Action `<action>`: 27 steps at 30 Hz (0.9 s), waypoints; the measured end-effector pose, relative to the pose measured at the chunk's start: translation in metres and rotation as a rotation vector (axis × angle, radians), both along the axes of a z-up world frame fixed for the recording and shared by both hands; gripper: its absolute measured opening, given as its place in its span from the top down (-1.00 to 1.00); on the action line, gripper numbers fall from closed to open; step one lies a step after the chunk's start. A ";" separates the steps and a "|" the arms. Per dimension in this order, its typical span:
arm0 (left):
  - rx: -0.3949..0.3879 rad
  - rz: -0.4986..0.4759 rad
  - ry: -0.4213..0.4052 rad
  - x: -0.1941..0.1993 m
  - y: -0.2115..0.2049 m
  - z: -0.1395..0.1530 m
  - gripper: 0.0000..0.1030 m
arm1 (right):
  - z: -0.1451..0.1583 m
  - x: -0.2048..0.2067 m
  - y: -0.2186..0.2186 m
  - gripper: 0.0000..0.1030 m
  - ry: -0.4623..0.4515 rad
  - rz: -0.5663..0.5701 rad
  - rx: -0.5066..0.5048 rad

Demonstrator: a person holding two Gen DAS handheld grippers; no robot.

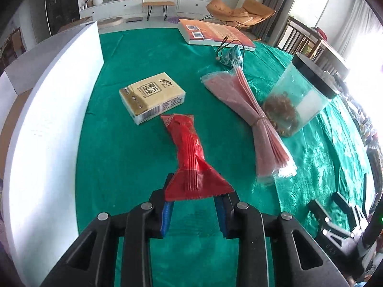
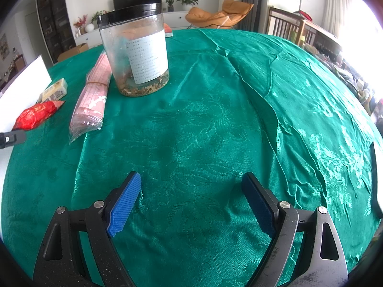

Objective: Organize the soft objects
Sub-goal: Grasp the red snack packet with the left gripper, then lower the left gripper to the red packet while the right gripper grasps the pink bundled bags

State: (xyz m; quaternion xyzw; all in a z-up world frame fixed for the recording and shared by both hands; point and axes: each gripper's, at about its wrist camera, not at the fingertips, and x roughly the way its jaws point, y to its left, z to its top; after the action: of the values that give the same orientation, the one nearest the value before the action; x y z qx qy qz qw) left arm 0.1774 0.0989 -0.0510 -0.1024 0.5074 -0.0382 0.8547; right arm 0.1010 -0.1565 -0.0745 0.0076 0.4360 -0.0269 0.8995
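Observation:
A red crinkled plastic packet (image 1: pixel 189 150) lies on the green tablecloth, its flared near end resting over the fingertips of my left gripper (image 1: pixel 195 195), whose jaws stand open around it. It also shows in the right wrist view (image 2: pixel 36 117). A yellow tissue pack (image 1: pixel 152 96) lies just beyond it. A pink bundle in clear wrap (image 1: pixel 249 114) lies to the right, also in the right wrist view (image 2: pixel 92 98). A small teal pouch (image 1: pixel 231 57) sits farther back. My right gripper (image 2: pixel 191 186) is open and empty above bare cloth.
A white foam board (image 1: pixel 47 110) stands along the left edge. A clear jar with a black lid (image 2: pixel 135 47) stands by the pink bundle. An orange book (image 1: pixel 215 34) lies at the back. The green tablecloth (image 2: pixel 263 119) is wrinkled on the right.

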 end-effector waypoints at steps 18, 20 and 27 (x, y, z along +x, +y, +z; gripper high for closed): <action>-0.051 -0.118 0.013 0.019 -0.006 0.035 -0.92 | 0.000 0.000 0.000 -0.72 0.000 -0.001 0.001; -0.022 -0.100 0.059 0.037 -0.012 0.014 -0.91 | 0.000 0.000 0.000 -0.72 0.000 -0.001 0.001; 0.079 -0.021 0.075 0.060 -0.016 -0.023 -0.89 | 0.000 0.000 0.000 -0.72 -0.001 -0.001 0.001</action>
State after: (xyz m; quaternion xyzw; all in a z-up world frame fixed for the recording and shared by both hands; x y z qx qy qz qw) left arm 0.2377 0.0827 -0.0735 -0.0645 0.5412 -0.0230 0.8381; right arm 0.1006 -0.1569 -0.0740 0.0084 0.4357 -0.0271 0.8997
